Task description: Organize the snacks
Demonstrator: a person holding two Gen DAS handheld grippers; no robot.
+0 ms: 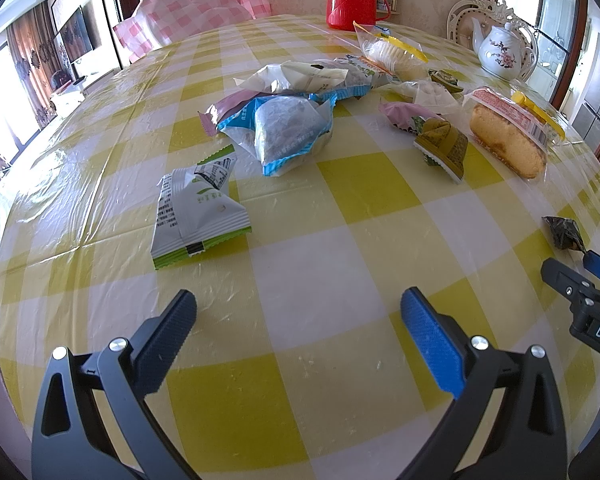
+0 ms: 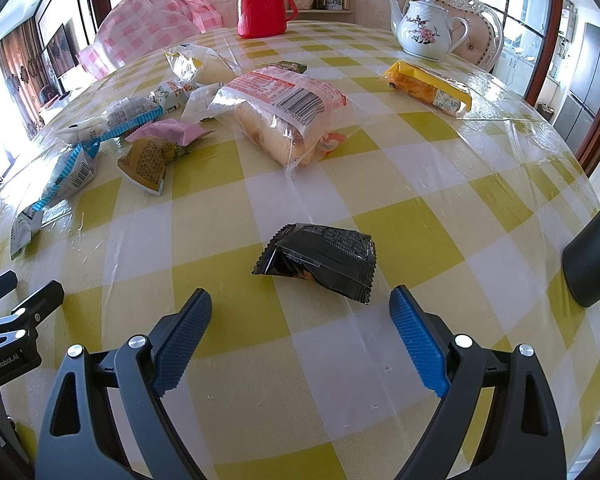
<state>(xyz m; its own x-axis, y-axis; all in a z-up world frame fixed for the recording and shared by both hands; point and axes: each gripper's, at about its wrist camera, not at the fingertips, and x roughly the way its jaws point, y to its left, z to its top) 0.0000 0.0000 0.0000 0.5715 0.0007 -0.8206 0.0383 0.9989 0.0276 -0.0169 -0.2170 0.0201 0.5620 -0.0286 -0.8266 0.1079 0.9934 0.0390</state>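
The black packet point(image 2: 320, 260) lies flat on the checked tablecloth point(image 2: 440, 208), alone and just ahead of the right gripper point(image 2: 300, 312), whose fingers are spread wide with nothing between them. It looks like the next snack to pick up. To do that well, bring the gripper forward and low so the packet sits between the pads, then close across its puffed middle, not its crimped edge, which would likely slip.

Farther back, the rest of the snacks are scattered: a wrapped sponge cake point(image 2: 288, 120), a small green packet point(image 2: 148, 162), a pink packet point(image 2: 172, 132), a blue-edged packet point(image 2: 66, 176) and a yellow packet point(image 2: 428, 86) well off to the right.

The left gripper point(image 1: 298, 320) is also spread wide and empty above bare cloth, with a white and green packet point(image 1: 196, 216) ahead to its left. It could take that one without crossing the other arm.

A red flask point(image 2: 262, 0) and a teapot point(image 2: 424, 28) stand at the far edge; keep clear of them.
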